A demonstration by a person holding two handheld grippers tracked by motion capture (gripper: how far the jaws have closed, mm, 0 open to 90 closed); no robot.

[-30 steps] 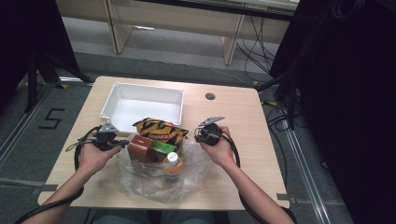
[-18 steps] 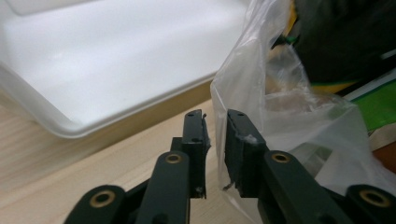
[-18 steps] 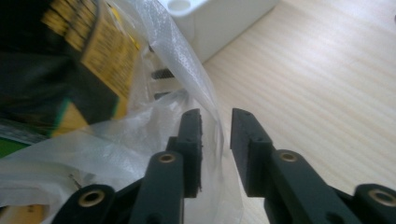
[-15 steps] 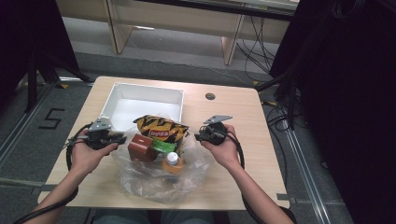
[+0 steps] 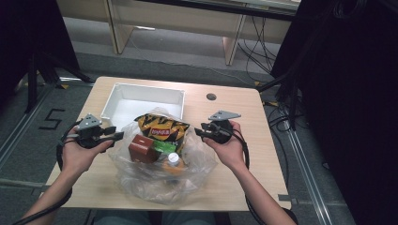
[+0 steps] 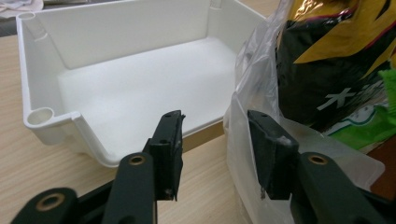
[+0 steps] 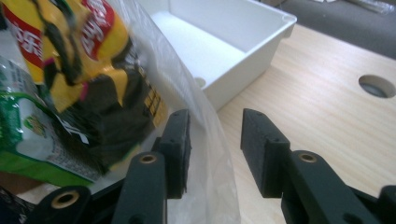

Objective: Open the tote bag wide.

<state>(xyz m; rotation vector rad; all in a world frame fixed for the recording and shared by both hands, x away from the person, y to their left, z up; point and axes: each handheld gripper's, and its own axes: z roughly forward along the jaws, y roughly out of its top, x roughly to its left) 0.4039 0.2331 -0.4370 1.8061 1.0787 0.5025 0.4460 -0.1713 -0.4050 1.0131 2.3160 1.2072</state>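
- Clear plastic bag [image 5: 162,173] of snacks on tabletop [image 5: 244,154], just before white rectangular plastic bin [image 5: 143,101].
- Left gripper [image 5: 110,136], right gripper [image 5: 201,132]: jaws just opened, bag film loose between, unclamped; flanking bag, likely for unpacking.

You have a clear plastic bag [image 5: 155,183] on your pale wood-grain table [image 5: 244,154]. Inside it are a yellow-and-black crisp packet [image 5: 162,127] with a red logo, a green packet [image 5: 165,146], a reddish-brown box [image 5: 143,149] and a white-capped bottle [image 5: 173,158]. The far bin [image 5: 141,93] is white. Your gripper jaws are black.
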